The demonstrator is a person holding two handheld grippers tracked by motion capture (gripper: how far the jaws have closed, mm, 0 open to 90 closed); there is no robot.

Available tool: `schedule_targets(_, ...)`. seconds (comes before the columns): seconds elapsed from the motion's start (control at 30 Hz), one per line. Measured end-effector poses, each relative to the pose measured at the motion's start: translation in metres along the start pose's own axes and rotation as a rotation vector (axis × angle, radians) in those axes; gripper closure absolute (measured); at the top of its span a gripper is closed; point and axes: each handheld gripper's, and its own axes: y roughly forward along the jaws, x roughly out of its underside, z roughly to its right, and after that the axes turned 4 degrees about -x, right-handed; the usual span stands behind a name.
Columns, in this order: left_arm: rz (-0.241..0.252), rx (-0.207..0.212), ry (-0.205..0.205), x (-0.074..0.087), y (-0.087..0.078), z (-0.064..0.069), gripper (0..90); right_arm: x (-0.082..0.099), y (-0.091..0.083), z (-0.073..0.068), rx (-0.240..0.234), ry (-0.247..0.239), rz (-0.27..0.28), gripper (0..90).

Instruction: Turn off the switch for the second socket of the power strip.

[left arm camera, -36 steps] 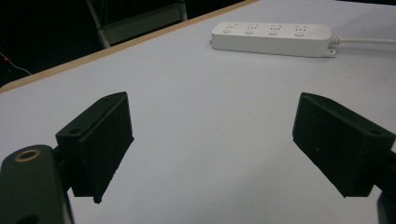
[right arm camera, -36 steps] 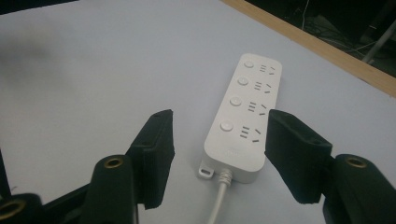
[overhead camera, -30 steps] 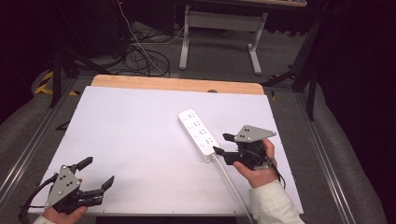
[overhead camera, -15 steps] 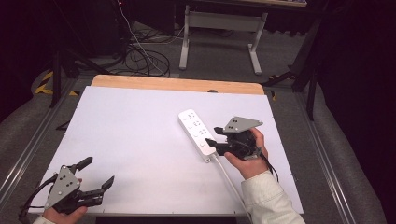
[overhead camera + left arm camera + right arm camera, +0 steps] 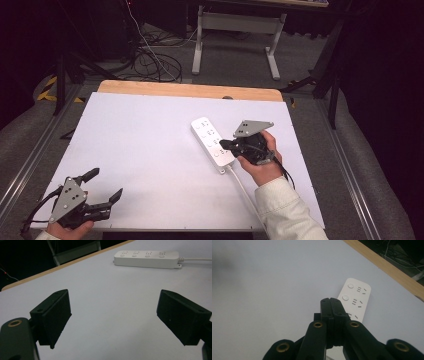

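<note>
One white power strip [image 5: 212, 143] on the table [image 5: 130, 140], with one cord [image 5: 245, 187] trailing off its near end. Four sockets along it, four round buttons beside them (counted in the left gripper view). Two grippers: left [image 5: 102, 187], right [image 5: 223, 145]. Two hands, one white sleeve [image 5: 287, 212].

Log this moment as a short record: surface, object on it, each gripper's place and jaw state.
surface: white table with a wooden far edge
object: white power strip lying flat, right of centre, its white cord trailing toward the person
left gripper: near left corner, jaws wide apart, nothing between them, clear of the strip
right gripper: jaws closed together, tips over the strip's near sockets; contact cannot be told
hands: one on each gripper, the right one in a white sleeve
</note>
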Motion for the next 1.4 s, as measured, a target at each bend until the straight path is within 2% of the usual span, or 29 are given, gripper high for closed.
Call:
schedule_targets(0.1,-0.002,-0.001,-0.001,0.0,-0.001,0.0,12.8,-0.001,0.012,0.008,-0.008,0.024,0.017,90.0)
schedule_targets(0.43,-0.005,-0.021,-0.012,0.003,-0.007,-0.001,12.8,0.002,0.04,0.027,-0.016,0.119,0.004,90.0)
schedule_targets(0.83,-0.005,-0.037,-0.012,0.004,-0.01,-0.001,12.8,0.009,0.068,0.034,-0.018,0.148,-0.031,90.0)
schedule_targets(1.4,-0.007,-0.034,-0.013,0.004,-0.009,0.0,12.7,0.02,0.089,0.036,0.019,0.142,-0.07,90.0)
